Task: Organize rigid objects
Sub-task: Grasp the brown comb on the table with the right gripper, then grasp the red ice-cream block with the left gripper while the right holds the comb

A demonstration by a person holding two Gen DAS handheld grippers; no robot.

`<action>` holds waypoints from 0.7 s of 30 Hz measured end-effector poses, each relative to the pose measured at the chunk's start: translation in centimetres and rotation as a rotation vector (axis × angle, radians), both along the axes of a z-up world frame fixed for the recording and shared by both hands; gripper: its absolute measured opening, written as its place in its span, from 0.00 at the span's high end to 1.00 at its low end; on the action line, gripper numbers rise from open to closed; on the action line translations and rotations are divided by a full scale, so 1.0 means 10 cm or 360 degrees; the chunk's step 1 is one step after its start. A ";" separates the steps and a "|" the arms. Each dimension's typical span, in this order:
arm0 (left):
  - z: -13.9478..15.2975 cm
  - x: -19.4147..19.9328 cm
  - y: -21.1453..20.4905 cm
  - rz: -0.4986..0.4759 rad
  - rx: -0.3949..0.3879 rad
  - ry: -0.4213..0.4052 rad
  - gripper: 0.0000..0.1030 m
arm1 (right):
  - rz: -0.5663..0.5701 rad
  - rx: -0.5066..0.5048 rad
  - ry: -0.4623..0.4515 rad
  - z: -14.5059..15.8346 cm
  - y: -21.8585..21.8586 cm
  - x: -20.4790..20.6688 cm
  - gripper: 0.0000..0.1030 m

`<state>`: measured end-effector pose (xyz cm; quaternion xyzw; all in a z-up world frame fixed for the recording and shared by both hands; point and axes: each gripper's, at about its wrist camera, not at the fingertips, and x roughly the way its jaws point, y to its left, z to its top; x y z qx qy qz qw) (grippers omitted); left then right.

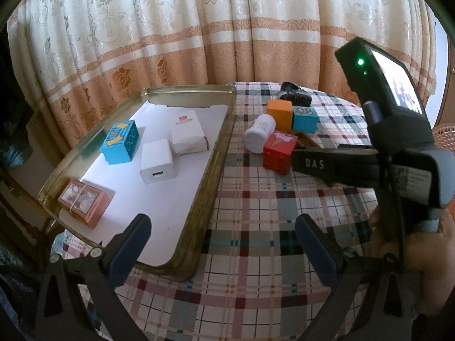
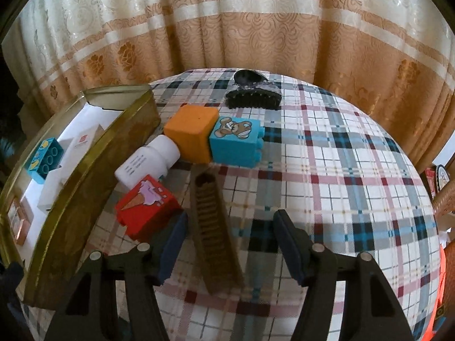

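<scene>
A gold-rimmed tray (image 1: pixel 221 147) holds a blue brick (image 1: pixel 121 142), a white charger (image 1: pixel 156 164), a white box (image 1: pixel 189 136) and a pink box (image 1: pixel 84 201). On the plaid cloth beside it lie a white bottle (image 2: pixel 149 159), a red ice-cream brick (image 2: pixel 146 207), an orange block (image 2: pixel 192 133), a blue bear brick (image 2: pixel 236 142) and a black hair claw (image 2: pixel 253 93). A brown comb (image 2: pixel 212 221) lies lengthwise between my right gripper's (image 2: pixel 230 244) open jaws, close to the left pad, with a gap on the right. My left gripper (image 1: pixel 224 238) is open and empty, straddling the tray's near rim.
A curtain hangs behind the round table. The tray wall (image 2: pixel 93 170) runs close on the left of the right gripper. A woven basket (image 2: pixel 446 201) stands off the table's right edge. Bare plaid cloth (image 2: pixel 341 170) spreads to the right of the objects.
</scene>
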<state>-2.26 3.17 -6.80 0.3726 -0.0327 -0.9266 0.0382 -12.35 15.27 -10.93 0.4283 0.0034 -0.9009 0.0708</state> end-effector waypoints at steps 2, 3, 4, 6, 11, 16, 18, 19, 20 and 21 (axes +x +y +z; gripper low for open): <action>0.00 0.00 0.00 -0.0005 -0.0003 -0.0004 0.01 | 0.0021 0.0029 0.0009 -0.01 -0.01 -0.01 0.37; 0.00 0.00 0.00 -0.0010 -0.0006 -0.0007 0.01 | 0.0048 0.0060 0.0006 -0.01 -0.03 -0.01 0.37; 0.00 0.00 0.01 -0.0013 -0.0010 -0.0009 0.01 | 0.0063 0.0073 0.0004 -0.01 -0.03 -0.01 0.37; -0.01 0.00 0.02 -0.0023 -0.0015 -0.0011 0.01 | 0.0073 0.0078 0.0019 -0.02 -0.01 0.01 0.50; 0.01 0.02 0.08 -0.0070 -0.0039 0.0005 0.01 | -0.0010 0.0002 0.0004 0.00 0.23 0.05 0.73; 0.04 0.03 0.20 -0.0144 -0.0077 0.0019 0.01 | -0.0148 -0.0087 -0.0020 0.04 0.51 0.15 0.74; 0.07 0.02 0.24 -0.0170 -0.0067 0.0035 0.01 | -0.0182 -0.0085 0.0005 0.07 0.59 0.21 0.74; 0.10 0.01 0.27 -0.0180 -0.0065 0.0063 0.01 | -0.0202 -0.0068 0.0019 0.09 0.63 0.24 0.74; 0.13 0.00 0.30 -0.0198 -0.0063 0.0085 0.01 | -0.0227 -0.0048 0.0039 0.11 0.67 0.27 0.73; 0.15 -0.02 0.33 -0.0208 -0.0070 0.0097 0.01 | -0.0247 -0.0034 0.0054 0.12 0.70 0.30 0.73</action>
